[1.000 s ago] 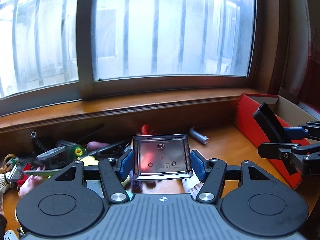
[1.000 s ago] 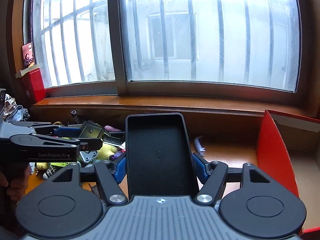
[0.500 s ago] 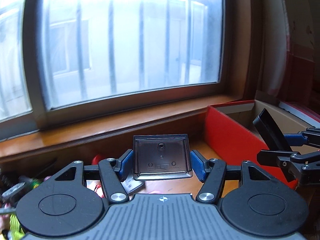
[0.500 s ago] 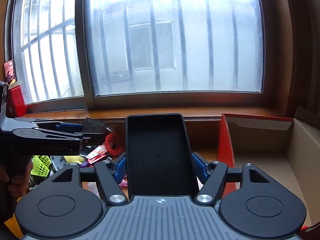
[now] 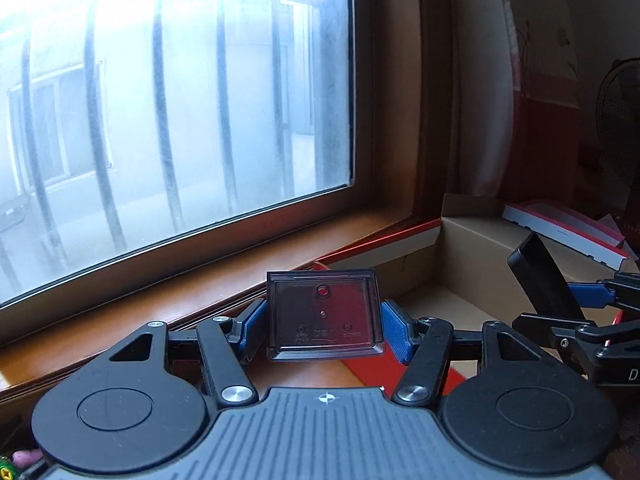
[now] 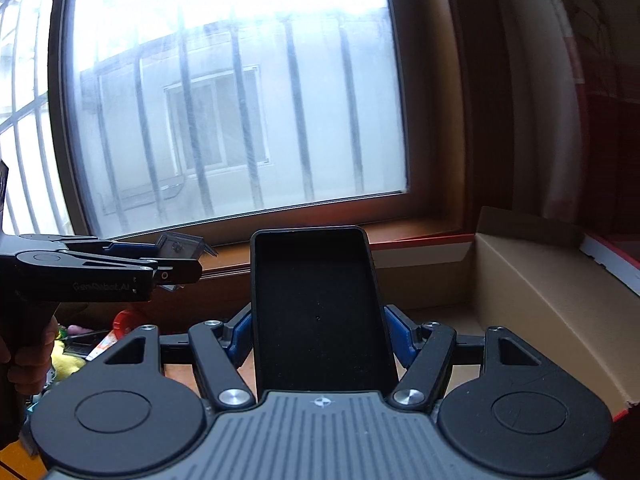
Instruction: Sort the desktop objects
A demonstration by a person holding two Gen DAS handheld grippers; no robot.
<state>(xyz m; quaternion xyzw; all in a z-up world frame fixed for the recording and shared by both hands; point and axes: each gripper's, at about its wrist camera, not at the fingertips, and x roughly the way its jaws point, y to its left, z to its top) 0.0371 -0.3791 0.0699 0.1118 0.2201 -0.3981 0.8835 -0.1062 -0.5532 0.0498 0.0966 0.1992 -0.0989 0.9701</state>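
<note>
Left claw (image 5: pixel 323 316) grips smoky clear lid (image 5: pixel 324 314) | right claw (image 6: pixel 318 320) grips black tray (image 6: pixel 318 304) | "GenRobot.AI" on left claw

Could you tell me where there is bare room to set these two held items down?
The cardboard box looks free: bare brown floor between its red front wall and tan back wall. The desk at far left is crowded with a pile of small items, below the left gripper.
</note>
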